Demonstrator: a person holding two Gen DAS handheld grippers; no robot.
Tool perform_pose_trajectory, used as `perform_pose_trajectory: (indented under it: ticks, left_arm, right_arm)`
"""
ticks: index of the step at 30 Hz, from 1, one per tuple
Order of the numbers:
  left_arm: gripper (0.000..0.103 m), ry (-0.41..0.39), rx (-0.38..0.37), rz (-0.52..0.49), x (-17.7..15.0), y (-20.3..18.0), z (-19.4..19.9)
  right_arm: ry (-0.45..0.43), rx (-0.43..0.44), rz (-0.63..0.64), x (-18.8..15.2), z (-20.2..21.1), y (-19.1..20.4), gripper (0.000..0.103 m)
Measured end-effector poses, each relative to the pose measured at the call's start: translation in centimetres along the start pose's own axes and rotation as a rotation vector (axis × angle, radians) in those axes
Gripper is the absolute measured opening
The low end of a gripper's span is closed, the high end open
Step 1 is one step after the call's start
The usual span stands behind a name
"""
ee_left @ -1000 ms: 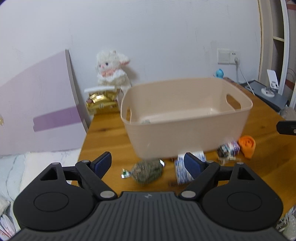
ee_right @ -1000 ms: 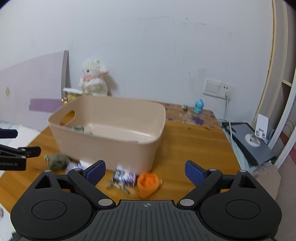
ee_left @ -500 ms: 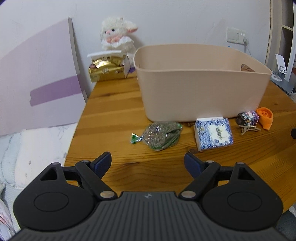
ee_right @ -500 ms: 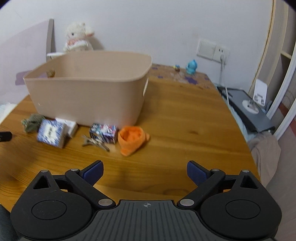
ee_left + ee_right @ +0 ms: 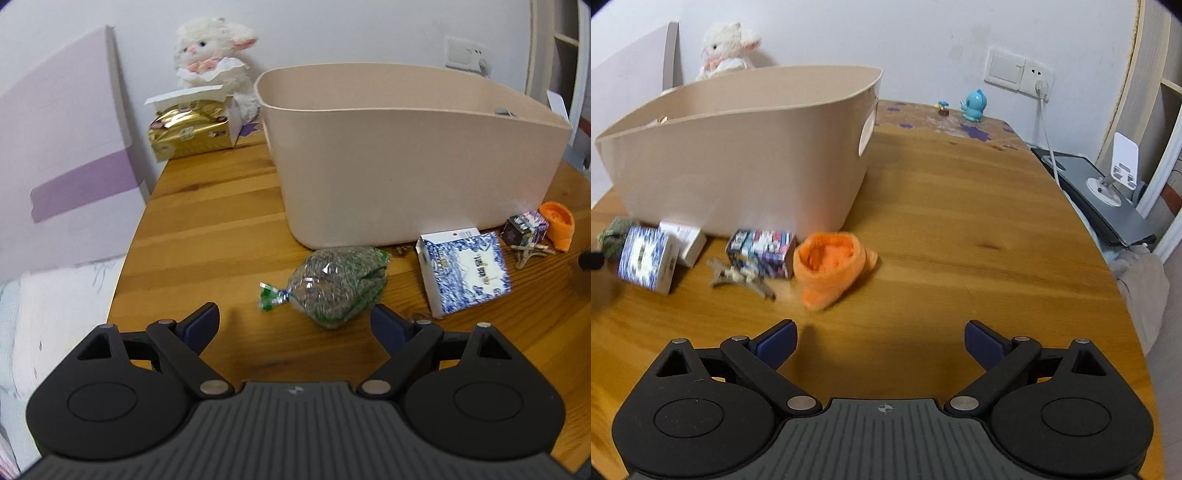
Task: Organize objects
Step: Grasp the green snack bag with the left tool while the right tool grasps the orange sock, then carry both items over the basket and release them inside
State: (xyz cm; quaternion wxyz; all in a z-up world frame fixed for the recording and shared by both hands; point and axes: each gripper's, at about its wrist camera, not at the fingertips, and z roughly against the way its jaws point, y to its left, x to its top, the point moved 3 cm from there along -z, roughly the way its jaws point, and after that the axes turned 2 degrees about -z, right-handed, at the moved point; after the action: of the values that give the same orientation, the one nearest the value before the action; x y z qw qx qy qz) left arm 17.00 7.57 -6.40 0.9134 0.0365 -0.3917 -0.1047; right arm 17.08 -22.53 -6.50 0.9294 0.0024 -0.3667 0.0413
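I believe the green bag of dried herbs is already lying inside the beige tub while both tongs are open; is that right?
Not quite: in the left wrist view the green bag lies on the wooden table, in front of the beige tub, not inside it. Both the left tongs and right tongs are open.

Matt plastic bin; varnished wood table; crinkly clear bag; fuzzy orange cloth.

Plush lamb, gold-wrapped box, blue figurine, wall socket
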Motion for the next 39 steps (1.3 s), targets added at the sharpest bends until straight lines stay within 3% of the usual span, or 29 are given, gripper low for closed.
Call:
perform_pose_trajectory:
  ticks: [4, 13, 16, 19, 20, 23, 26, 33, 39]
  left_arm:
    - [0.09, 0.005, -0.008, -0.07, 0.3, -0.5, -1.6]
    - [0.095, -0.052, -0.073, -0.099, 1.5, -0.7, -3.6]
    - [0.093, -0.073, -0.09, -0.089, 1.7, -0.7, -4.1]
    - [0.08, -0.082, -0.145, -0.058, 1.6, -0.7, -4.1]
    - [0.072, -0.079, -0.166, -0.046, 1.6, -0.7, -4.0]
    - [0.061, -0.066, -0.183, -0.014, 1.5, -0.6, -3.7]
    - [0.058, -0.051, -0.176, -0.003, 1.4, -0.8, -3.3]
    - [0.053, -0.035, -0.145, 0.01, 0.3, -0.7, -1.7]
    - [0.052, -0.093, -0.129, 0.018, 0.5, -0.3, 1.8]
  right_arm:
    - [-0.022, 0.011, 0.023, 0.7, -1.1, 0.4, 0.099]
    - [-0.031, 0.023, 0.032, 2.0, -3.7, 1.3, 0.094]
    - [-0.039, 0.047, 0.019, 2.1, -3.7, 1.6, 0.081]
    - [-0.048, 0.071, 0.017, 1.9, -3.3, 2.0, 0.067]
    - [-0.051, 0.076, 0.017, 1.8, -3.2, 2.1, 0.058]
    - [-0.048, 0.08, 0.021, 1.7, -2.7, 2.6, 0.033]
    - [-0.043, 0.074, 0.02, 1.5, -2.3, 3.1, 0.012]
    - [-0.023, 0.069, -0.047, 1.0, -0.6, 2.7, 0.009]
    - [-0.08, 0.076, -0.055, 1.1, 3.3, 2.3, 0.009]
